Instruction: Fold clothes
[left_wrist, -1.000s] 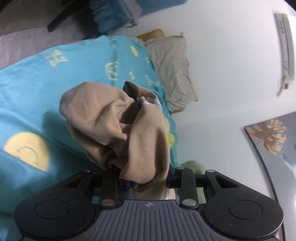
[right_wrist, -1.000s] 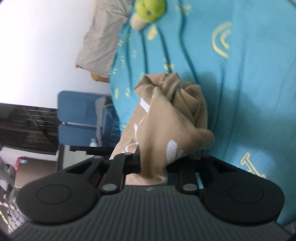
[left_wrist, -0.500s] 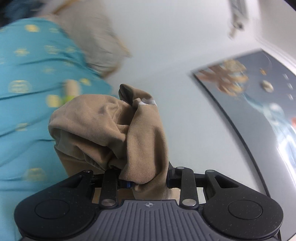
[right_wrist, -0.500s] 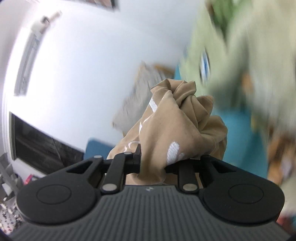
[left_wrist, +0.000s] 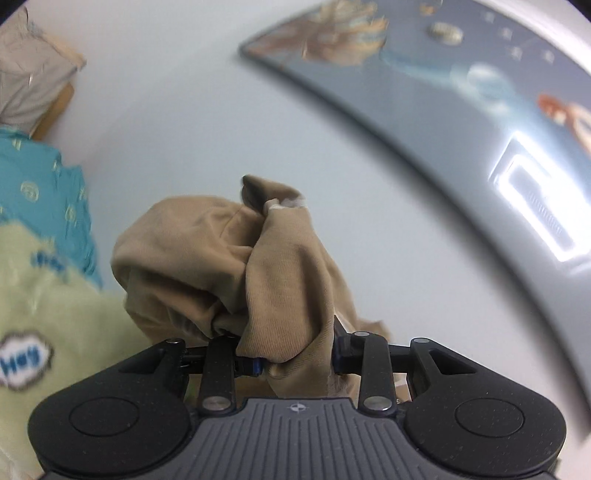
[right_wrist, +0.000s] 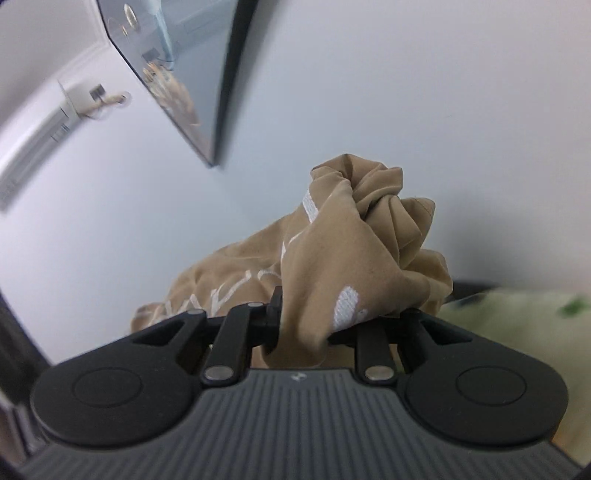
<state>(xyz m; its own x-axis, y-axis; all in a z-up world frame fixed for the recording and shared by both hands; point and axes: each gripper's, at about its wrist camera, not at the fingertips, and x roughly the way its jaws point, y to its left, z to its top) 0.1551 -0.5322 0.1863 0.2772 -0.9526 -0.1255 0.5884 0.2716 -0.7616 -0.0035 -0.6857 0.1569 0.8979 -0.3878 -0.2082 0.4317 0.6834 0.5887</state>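
Tan garment (left_wrist: 236, 266), one, bunched and held aloft before a pale wall (left_wrist: 177, 110): left gripper (left_wrist: 295, 354) clamped on one wad, right gripper (right_wrist: 306, 325) clamped on another.

Bright; motion-blurred; fisheye-warped edges

1. Left wrist camera sits just behind its fingers, facing almost level toward a white wall (left_wrist: 184, 110) and framed picture (left_wrist: 461, 85), bed at left.
2. Right wrist camera, equally close, faces the same wall (right_wrist: 406, 92) and picture (right_wrist: 184, 66).
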